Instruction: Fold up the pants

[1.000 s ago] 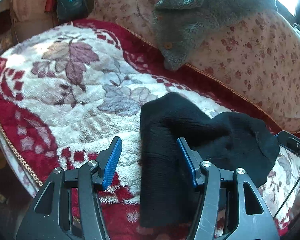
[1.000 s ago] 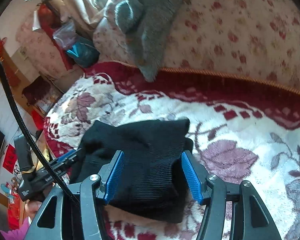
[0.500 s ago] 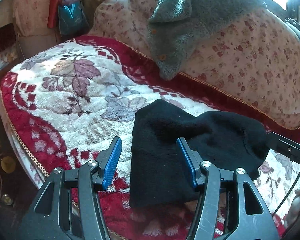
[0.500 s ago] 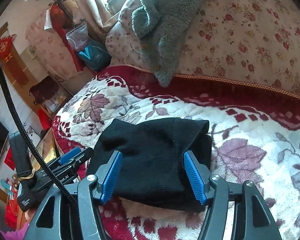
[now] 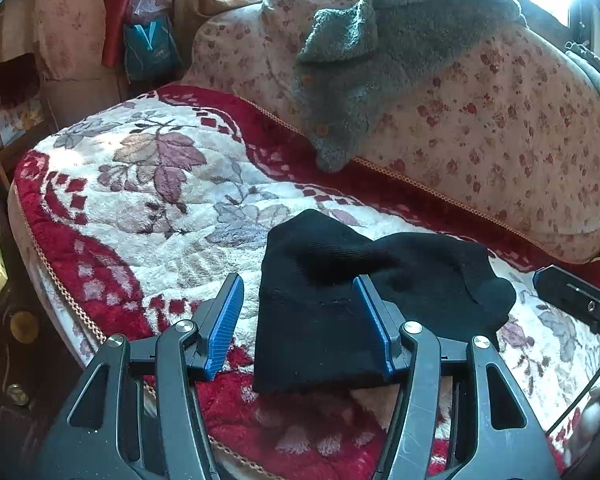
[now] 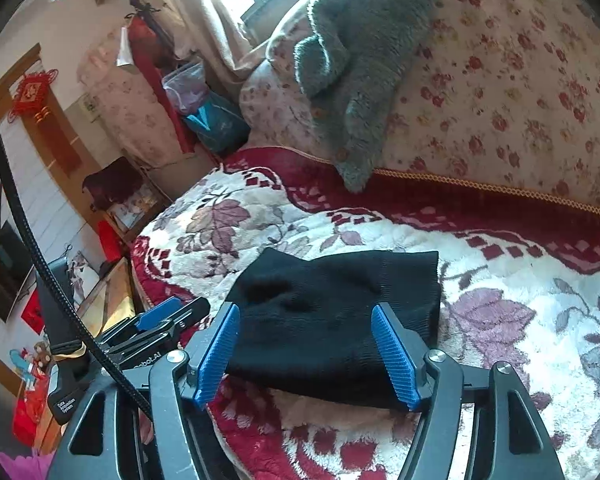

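- Left gripper point(image 5: 298, 322): black frame, blue ribbed pads, jaws spread wide and released; nothing between the pads, which hover above the near left edge of the folded bundle.
- Right gripper point(image 6: 306, 354): same make, jaws apart and just been opening; the bundle shows between the pads, but they do not press on it.
- Black pants point(image 6: 336, 324): knitted, folded into a compact bundle, lying on the front part of the floral plush blanket point(image 5: 148, 200), white with red border.
- Writing: white lettering on the left gripper's body, seen from the right wrist view, ending in "bot.AI"; a small label lower down is too small to read.
- Surroundings: grey fleece garment point(image 5: 364, 64) with buttons, draped over the floral sofa back point(image 5: 500, 128); teal bag point(image 5: 150, 52) beside the sofa's end; black cable point(image 6: 40, 264) crossing the right wrist view at left.
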A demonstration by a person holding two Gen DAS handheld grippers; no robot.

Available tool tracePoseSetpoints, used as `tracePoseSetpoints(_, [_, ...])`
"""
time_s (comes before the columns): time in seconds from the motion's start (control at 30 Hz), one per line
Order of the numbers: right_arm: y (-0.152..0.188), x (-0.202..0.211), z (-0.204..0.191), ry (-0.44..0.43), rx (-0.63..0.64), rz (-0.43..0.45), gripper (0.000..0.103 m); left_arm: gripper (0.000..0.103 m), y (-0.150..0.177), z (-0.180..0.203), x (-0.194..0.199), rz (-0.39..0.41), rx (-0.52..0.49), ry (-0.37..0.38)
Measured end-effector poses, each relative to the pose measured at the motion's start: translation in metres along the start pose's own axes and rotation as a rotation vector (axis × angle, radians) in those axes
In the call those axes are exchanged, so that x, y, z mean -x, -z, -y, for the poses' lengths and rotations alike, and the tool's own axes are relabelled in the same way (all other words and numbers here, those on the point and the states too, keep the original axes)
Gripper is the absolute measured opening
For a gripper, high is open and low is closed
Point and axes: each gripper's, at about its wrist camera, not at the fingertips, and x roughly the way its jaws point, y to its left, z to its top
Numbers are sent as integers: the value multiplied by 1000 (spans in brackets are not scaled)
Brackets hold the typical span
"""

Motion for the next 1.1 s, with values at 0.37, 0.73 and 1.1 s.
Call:
tracePoseSetpoints(0.37, [15,1,-17,38,109,-8,66,57,11,3,12,-9,-1,-5])
tracePoseSetpoints(0.73, [24,-4,-23,43,131,-29,68,57,16,2,14,-10,-10,-36])
tracePoseSetpoints(1.1, [26,-12,-19,41,107,-60,69,57,16,-1,9,-19,2,-45])
